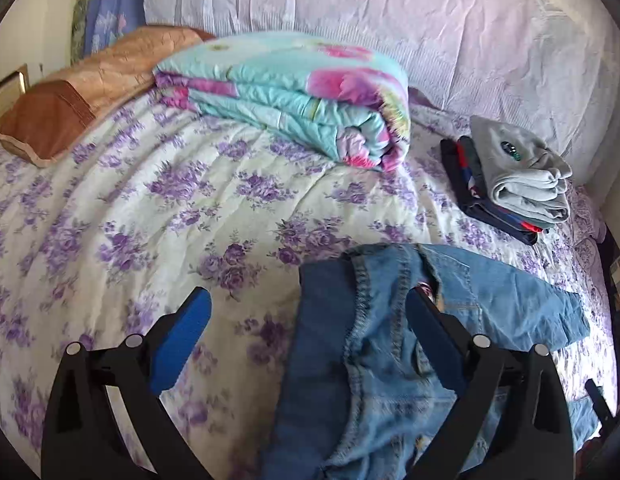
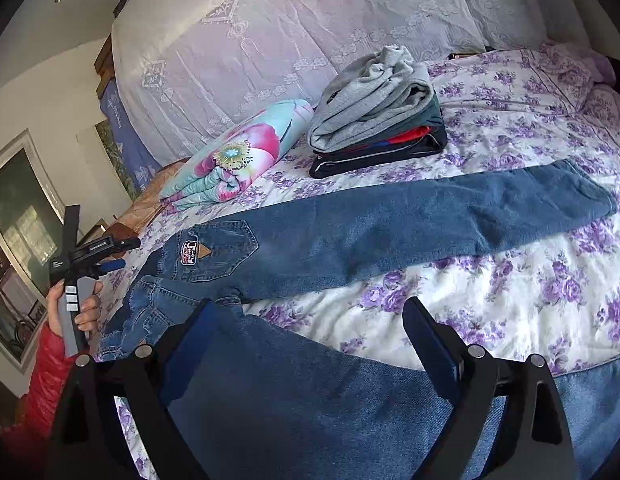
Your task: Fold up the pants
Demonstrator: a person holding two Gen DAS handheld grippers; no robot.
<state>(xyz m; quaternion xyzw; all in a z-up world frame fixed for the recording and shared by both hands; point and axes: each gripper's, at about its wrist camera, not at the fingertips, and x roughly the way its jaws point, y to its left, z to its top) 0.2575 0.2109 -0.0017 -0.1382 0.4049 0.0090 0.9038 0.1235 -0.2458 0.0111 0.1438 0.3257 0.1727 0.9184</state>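
Blue jeans (image 2: 390, 220) lie spread on the floral bedspread (image 2: 510, 280). One leg stretches to the right, back pocket with a patch (image 2: 193, 254) facing up. The other leg (image 2: 310, 400) runs toward me under my right gripper (image 2: 312, 318), which is open just above the denim. In the left wrist view the crumpled waist of the jeans (image 1: 370, 340) lies between the wide-apart fingers of my left gripper (image 1: 307, 306), which is open. The left gripper (image 2: 123, 256) also shows in the right wrist view at the waist end, held by a hand (image 2: 85, 304) with a red sleeve.
A folded turquoise and pink quilt (image 1: 293, 96) and a stack of folded clothes (image 1: 518, 176) with a grey garment on top sit behind the jeans. A brown pillow (image 1: 69, 108) lies at the far left. A white lace cover (image 2: 310, 20) rises behind the bed.
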